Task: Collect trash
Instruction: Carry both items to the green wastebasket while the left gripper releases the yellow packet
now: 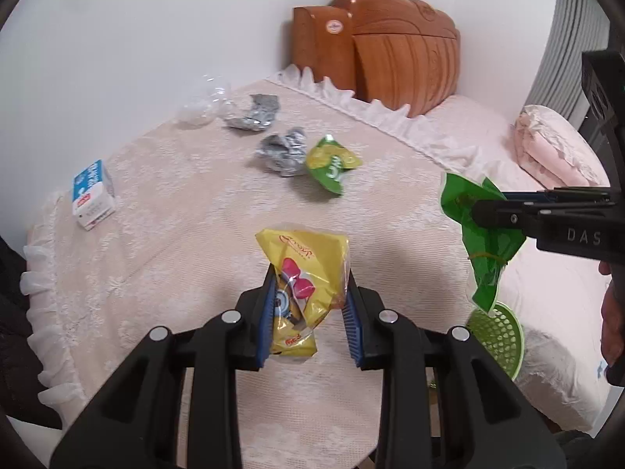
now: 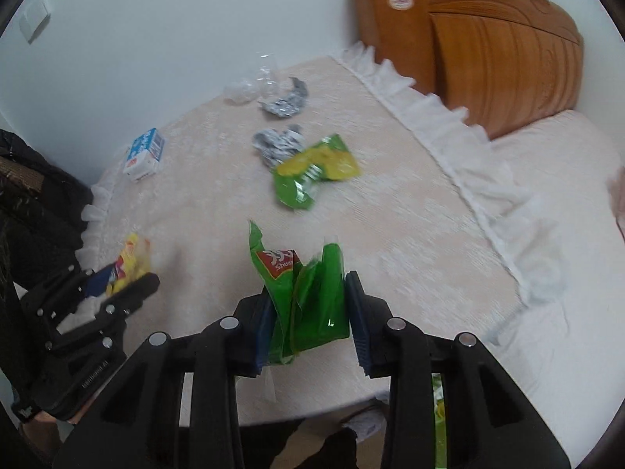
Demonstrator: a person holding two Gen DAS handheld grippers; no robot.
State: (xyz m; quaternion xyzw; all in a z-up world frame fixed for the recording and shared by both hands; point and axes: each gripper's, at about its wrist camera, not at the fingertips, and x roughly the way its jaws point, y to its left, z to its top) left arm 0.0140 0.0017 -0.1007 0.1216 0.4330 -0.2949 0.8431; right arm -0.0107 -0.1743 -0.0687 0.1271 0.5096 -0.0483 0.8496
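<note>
My left gripper [image 1: 308,305] is shut on a yellow snack wrapper [image 1: 304,269] with a cartoon print, held above the lace-covered table [image 1: 175,234]. In the right wrist view the left gripper [image 2: 121,273] shows at the lower left with the yellow wrapper [image 2: 134,258]. My right gripper [image 2: 308,305] is shut on a crumpled green wrapper [image 2: 312,301] with a red label. From the left wrist view the right gripper [image 1: 484,205] comes in at the right edge, with the green wrapper [image 1: 488,242] hanging over a green mesh basket [image 1: 500,336].
On the table lie a green-yellow chip bag [image 1: 332,164], two crumpled foil pieces [image 1: 254,111] [image 1: 283,150], clear plastic [image 1: 203,105] and a blue-white carton [image 1: 91,195]. A wooden headboard [image 1: 383,47] and a pink bed [image 1: 488,133] stand behind. Dark clothing [image 2: 35,195] is at the left.
</note>
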